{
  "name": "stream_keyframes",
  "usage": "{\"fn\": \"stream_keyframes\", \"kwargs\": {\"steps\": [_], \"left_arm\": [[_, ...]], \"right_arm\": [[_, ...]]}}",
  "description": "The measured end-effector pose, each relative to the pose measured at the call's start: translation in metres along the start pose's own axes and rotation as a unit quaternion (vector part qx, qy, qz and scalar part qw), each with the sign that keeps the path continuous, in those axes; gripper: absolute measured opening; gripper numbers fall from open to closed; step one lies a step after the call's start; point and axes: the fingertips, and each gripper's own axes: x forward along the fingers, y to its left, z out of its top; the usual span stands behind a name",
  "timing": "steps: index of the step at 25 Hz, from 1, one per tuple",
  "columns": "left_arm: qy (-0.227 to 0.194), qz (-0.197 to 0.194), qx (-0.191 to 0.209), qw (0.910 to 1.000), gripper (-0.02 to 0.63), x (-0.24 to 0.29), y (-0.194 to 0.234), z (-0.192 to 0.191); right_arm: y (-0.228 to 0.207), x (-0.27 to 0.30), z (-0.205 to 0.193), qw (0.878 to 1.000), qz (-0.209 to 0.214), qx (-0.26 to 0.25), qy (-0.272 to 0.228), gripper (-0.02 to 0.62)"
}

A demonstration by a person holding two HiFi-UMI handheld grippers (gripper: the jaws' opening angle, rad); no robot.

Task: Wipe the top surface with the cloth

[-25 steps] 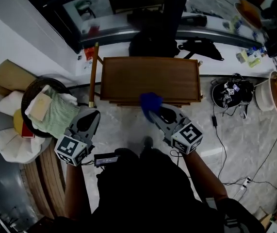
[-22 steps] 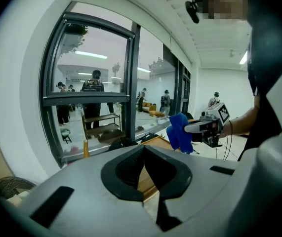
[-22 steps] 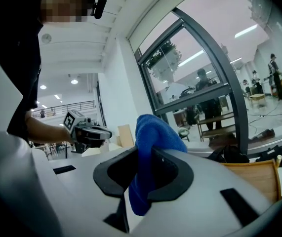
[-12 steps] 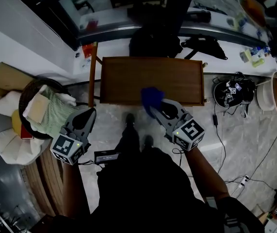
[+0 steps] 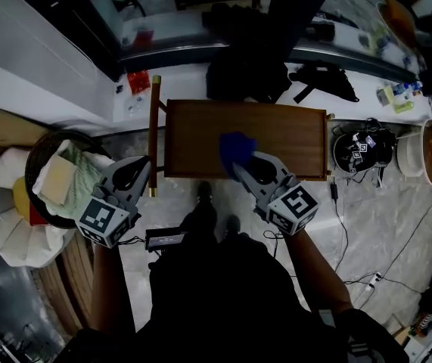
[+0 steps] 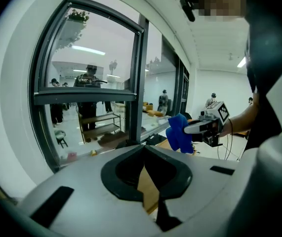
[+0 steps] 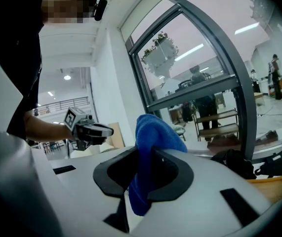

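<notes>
Two grippers are held out in front of the person, well apart from each other. The right gripper point(image 5: 240, 165) pinches a blue cloth point(image 5: 234, 148) between its jaws; the cloth is bunched, rises above the jaw tips and hangs below them. In the head view it sits over the near edge of the wooden table point(image 5: 299, 131), roughly at 12 o'clock from the person's body; whether it touches the top cannot be told. The left gripper point(image 5: 135, 169) has its jaws pressed together with nothing between them, and it is held off the table's near left corner, at about 10 o'clock, over the pale marbled floor point(image 5: 382, 225). A round basket point(image 5: 37, 148) with folded pale cloths stands at the table's 9 o'clock, a black bag point(image 5: 238, 74) lies at its 12 o'clock, and a dark helmet point(image 5: 359, 151) sits at its 3 o'clock.
</notes>
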Motion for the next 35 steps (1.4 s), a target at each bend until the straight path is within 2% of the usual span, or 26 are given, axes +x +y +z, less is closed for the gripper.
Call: {"fn": "stream_keyframes", "kwargs": {"steps": [6, 12, 17, 24, 28, 35], "left_arm": [[-0.005, -0.018, -0.01, 0.9998, 0.012, 0.014, 0.04, -0.001], [-0.035, -0.05, -0.05, 0.9969, 0.012, 0.021, 0.057, -0.002], [-0.017, -0.058, -0.056, 0.9966, 0.012, 0.031, 0.067, -0.018], [-0.002, -0.058, -0.043, 0.9974, 0.012, 0.049, 0.075, -0.025], [0.016, -0.05, -0.042, 0.9977, 0.012, 0.065, 0.081, -0.031], [0.049, -0.025, -0.055, 0.997, 0.012, 0.09, 0.093, -0.038]], "right_arm": [[-0.006, 0.05, 0.01, 1.0, -0.007, -0.009, 0.017, 0.057], [-0.011, 0.079, 0.011, 0.999, -0.02, -0.028, 0.04, 0.057], [-0.021, 0.102, 0.011, 0.998, -0.027, -0.025, 0.042, 0.057], [-0.03, 0.119, 0.005, 0.999, -0.01, -0.017, 0.048, 0.058], [-0.038, 0.131, -0.001, 0.999, 0.007, -0.012, 0.05, 0.058], [-0.049, 0.164, -0.029, 0.997, 0.036, 0.033, 0.064, 0.058]]}}
